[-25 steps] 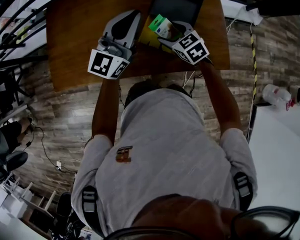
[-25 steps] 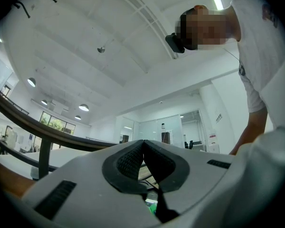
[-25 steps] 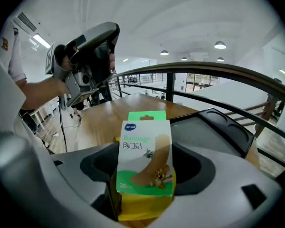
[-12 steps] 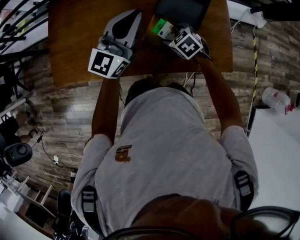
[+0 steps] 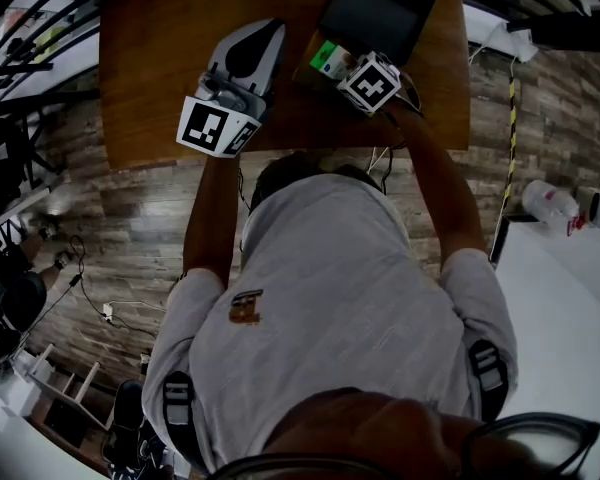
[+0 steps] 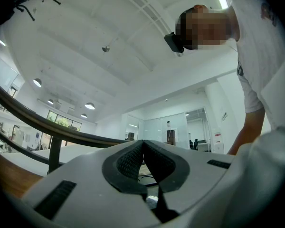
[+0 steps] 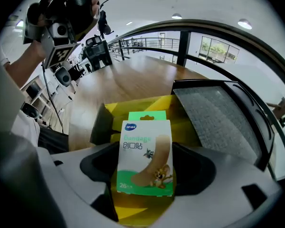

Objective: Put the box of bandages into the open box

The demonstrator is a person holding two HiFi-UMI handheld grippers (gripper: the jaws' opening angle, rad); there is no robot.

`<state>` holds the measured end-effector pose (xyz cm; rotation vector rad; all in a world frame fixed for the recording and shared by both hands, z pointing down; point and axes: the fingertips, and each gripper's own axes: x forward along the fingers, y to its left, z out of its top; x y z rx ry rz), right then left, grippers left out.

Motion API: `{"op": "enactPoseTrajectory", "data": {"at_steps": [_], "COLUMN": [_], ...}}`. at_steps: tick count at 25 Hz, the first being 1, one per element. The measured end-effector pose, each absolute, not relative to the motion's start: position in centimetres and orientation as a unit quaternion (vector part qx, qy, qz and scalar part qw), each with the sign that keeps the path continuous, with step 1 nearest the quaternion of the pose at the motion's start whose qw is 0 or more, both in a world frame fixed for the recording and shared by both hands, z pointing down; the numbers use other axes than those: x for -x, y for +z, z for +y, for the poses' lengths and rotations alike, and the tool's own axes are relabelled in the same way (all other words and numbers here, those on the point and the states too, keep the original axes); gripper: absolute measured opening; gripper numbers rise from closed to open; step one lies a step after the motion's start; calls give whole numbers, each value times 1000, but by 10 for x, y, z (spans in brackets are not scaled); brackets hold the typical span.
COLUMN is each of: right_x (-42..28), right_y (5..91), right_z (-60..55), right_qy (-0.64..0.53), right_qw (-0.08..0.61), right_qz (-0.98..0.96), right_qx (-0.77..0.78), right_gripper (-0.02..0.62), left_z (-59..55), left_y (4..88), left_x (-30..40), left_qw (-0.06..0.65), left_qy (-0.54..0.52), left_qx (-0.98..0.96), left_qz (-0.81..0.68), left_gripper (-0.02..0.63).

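Note:
The bandage box (image 7: 145,158), white and green with a cartoon plaster on it, stands upright between the jaws of my right gripper (image 7: 145,167), which is shut on it. It hangs just above the open yellow box (image 7: 113,112), whose dark lid (image 7: 218,115) with its grey lining lies folded back to the right. The head view shows the bandage box (image 5: 328,60) at the yellow box's near edge, in front of the right gripper (image 5: 342,68). My left gripper (image 5: 260,34) is held over the table to the left, jaws shut and empty, pointing up at the ceiling (image 6: 143,146).
The wooden table (image 5: 160,58) stretches left of the yellow box. A dark railing (image 7: 213,30) curves behind the table. A white table (image 5: 570,318) with small bottles stands at the right. The person's body fills the lower head view.
My right gripper has turned and edged a little left and lower with the bandage box, closer over the yellow box. The left gripper has stayed where it was.

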<state>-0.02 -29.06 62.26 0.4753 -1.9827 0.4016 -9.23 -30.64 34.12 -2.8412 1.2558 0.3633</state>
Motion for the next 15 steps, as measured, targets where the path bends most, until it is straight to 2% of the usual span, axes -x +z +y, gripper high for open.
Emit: {"op": "enactPoseTrajectory", "data": {"at_steps": [15], "right_x": [2], "right_y": [634], "right_z": [-295], "right_qy": [174], "right_qw": [523], "right_qz": [-814], "right_qx": [-183], "right_gripper": [327], "left_z": [-317], "left_y": [348], "left_x": [102], "left_qw": [3], "left_qy": [112], "left_qx": [904], "left_qz": [412], "left_gripper": [18]}}
